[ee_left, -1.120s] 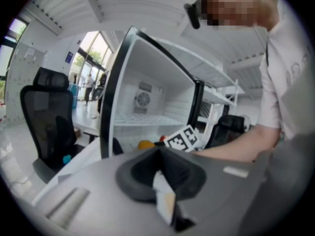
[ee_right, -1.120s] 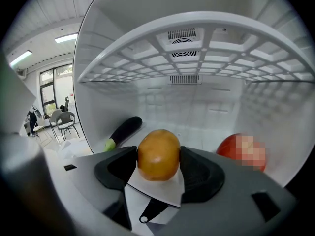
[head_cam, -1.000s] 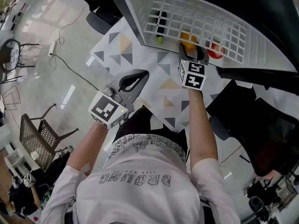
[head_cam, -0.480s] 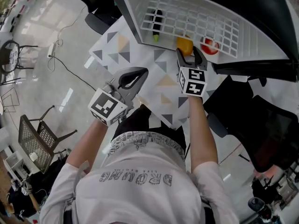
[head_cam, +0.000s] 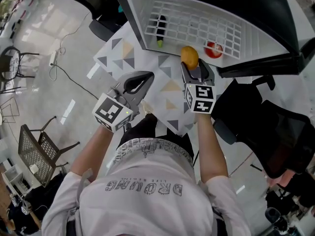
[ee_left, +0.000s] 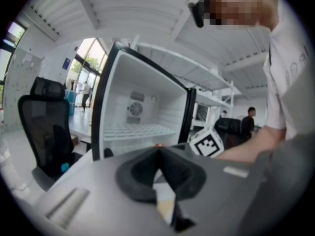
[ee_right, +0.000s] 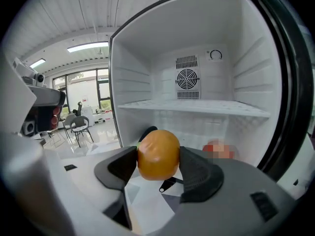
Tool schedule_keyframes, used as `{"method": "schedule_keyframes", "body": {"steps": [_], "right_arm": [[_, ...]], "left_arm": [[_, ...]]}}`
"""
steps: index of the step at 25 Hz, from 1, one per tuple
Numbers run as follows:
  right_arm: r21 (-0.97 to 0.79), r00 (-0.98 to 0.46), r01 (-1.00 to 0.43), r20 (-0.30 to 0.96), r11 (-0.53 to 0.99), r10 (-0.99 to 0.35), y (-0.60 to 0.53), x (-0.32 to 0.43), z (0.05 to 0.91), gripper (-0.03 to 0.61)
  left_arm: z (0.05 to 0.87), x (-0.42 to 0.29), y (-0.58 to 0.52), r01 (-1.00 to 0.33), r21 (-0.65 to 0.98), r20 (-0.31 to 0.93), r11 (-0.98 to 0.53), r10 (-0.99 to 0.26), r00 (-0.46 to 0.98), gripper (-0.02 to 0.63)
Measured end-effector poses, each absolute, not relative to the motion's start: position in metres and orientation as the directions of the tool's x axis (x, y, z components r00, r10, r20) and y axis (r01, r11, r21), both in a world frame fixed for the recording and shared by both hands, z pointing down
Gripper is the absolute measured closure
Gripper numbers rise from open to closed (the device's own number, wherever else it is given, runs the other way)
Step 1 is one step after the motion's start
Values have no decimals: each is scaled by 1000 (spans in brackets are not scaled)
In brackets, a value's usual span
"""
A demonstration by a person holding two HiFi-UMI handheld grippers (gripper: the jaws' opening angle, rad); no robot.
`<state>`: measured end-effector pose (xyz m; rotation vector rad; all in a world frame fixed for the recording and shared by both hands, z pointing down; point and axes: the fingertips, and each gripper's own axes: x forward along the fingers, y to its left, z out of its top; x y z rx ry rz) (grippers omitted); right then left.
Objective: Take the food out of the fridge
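Note:
The open white fridge (head_cam: pixel 256 31) stands at the top of the head view with a wire shelf (head_cam: pixel 197 21). My right gripper (head_cam: pixel 191 64) is shut on an orange (head_cam: pixel 189 56), held just in front of the shelf edge, over the patterned table (head_cam: pixel 125 53). In the right gripper view the orange (ee_right: pixel 158 154) sits squeezed between both jaws. On the shelf lie a dark eggplant with a green tip (head_cam: pixel 160 26) and a red fruit (head_cam: pixel 213 49). My left gripper (head_cam: pixel 141 81) hovers lower left of the fridge, shut and empty (ee_left: pixel 158 156).
A black office chair (head_cam: pixel 280 132) stands to the right of the table, and another (head_cam: pixel 103 21) at its far left corner. A brown mesh chair (head_cam: pixel 39 141) and a cable (head_cam: pixel 64 63) are on the floor at left. The fridge's dark door frame (head_cam: pixel 261 65) juts out right of my right gripper.
My right gripper has drawn back out of the fridge with the orange, from the shelf edge to above the table. The left gripper has barely moved.

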<state>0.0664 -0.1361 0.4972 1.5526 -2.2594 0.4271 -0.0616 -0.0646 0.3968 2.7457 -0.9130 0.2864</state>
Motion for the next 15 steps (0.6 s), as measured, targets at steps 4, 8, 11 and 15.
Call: {"method": "schedule_keyframes", "body": {"steps": [4,8,11,15], "right_arm": [[-36,-338,-932,448,361,-828,-123,67,483,307],[-39,-350,-928,433,371,-830,-108,67,468,307],[-36,-356,-925,420,377,-835,-98,67,456,307],[-29,-360,-924,402,381,-842,-86,69,441,307]], "left_arm": [[387,-60,-62,-606,152,243,-781,-565,789,614],[377,-58,-58,-603,143,232,-785,-566,791,614],[370,-56,-56,-601,136,223,-788,-566,793,614],[364,-54,-54,-593,129,212,-795,-562,800,614]]}}
